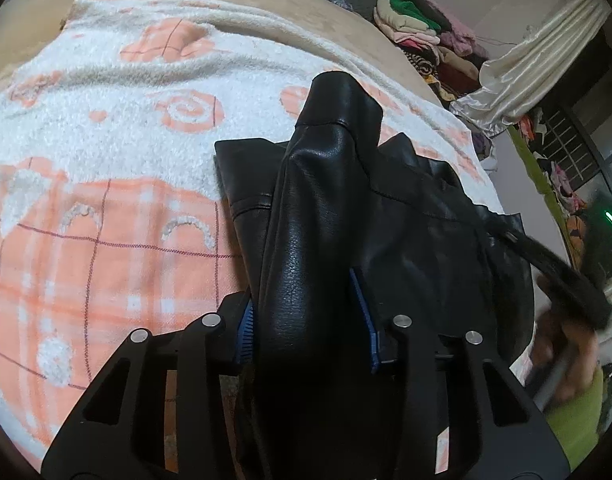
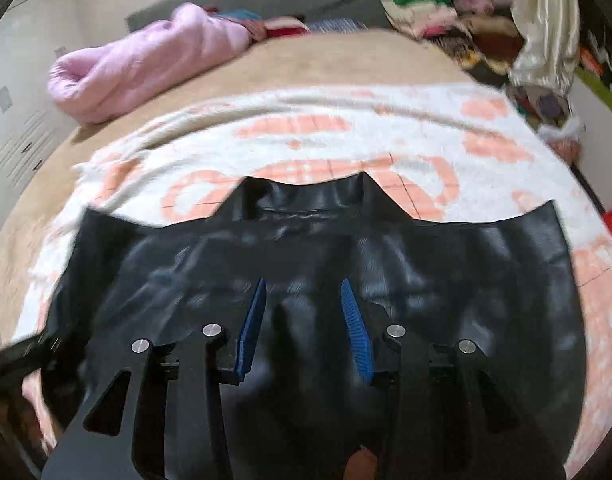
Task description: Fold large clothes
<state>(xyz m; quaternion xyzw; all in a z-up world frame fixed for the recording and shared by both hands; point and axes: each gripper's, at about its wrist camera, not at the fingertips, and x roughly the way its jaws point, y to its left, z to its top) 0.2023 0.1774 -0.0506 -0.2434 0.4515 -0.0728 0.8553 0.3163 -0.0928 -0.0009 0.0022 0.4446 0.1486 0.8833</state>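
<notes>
Left gripper (image 1: 306, 316) clamps a black leather jacket (image 1: 385, 208) sleeve (likely for folding); right gripper (image 2: 304, 328) hovers above it, jaws apart.

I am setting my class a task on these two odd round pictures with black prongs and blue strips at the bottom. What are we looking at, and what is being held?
Each picture comes from a wide-angle camera on a hand-held gripper, looking along its two fingers. A person holds one in each hand; no robot arm is involved.

The left gripper has a thick fold of a black leather jacket standing between its blue pads, which press on it. At that picture's right edge the person's other hand shows, blurred.

The right gripper hangs over the jacket, spread flat; its fingers look apart with nothing clamped, though the picture is blurred.

Under the jacket lies a white and orange blanket on a tan bed, with a pink garment behind.
</notes>
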